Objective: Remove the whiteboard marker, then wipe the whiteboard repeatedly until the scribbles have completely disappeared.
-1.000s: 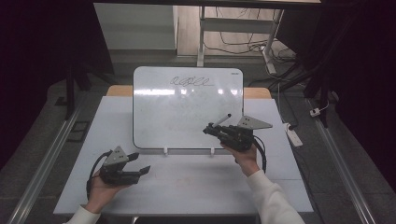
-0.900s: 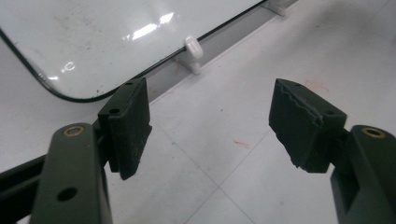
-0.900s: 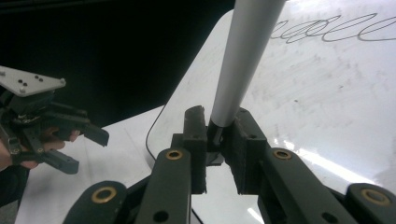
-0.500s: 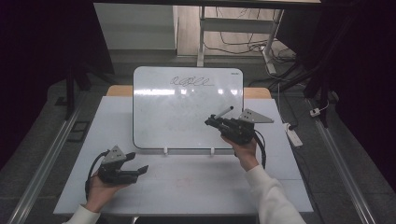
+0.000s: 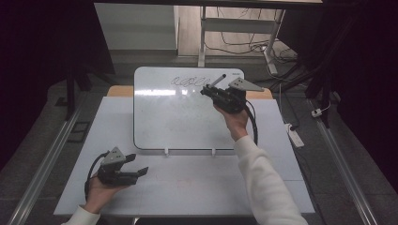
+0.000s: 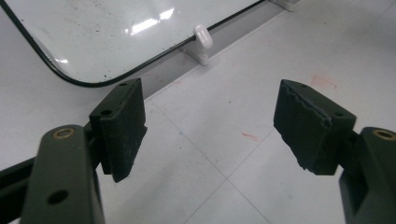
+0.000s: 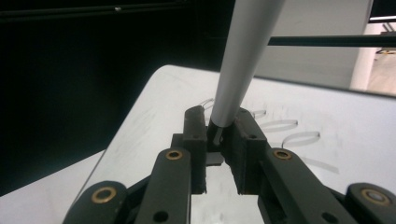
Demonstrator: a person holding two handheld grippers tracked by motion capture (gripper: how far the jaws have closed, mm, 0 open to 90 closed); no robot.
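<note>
A white whiteboard [image 5: 178,117] leans on the white table [image 5: 187,187], with a line of looped scribble [image 5: 187,80] along its top edge. My right gripper [image 5: 209,91] is up at the board's top right, beside the scribble, shut on a grey marker [image 5: 217,80] that sticks up and away. The right gripper view has the marker [image 7: 238,60] clamped between the jaws [image 7: 223,126], with the loops [image 7: 280,126] just beyond. My left gripper [image 5: 138,172] rests open at the front left of the table. Nothing lies between its pads [image 6: 121,121], and the board's lower corner [image 6: 93,32] is ahead.
Two small white clips [image 6: 201,39] hold the board's bottom edge. Faint red marks [image 6: 250,136] stain the table. A power strip [image 5: 294,136] and cables lie on the floor at the right, and a desk frame [image 5: 202,33] stands behind the table.
My right gripper has carried the marker from the board's lower right up to its top right, beside the scribble. The left gripper has hardly moved.
</note>
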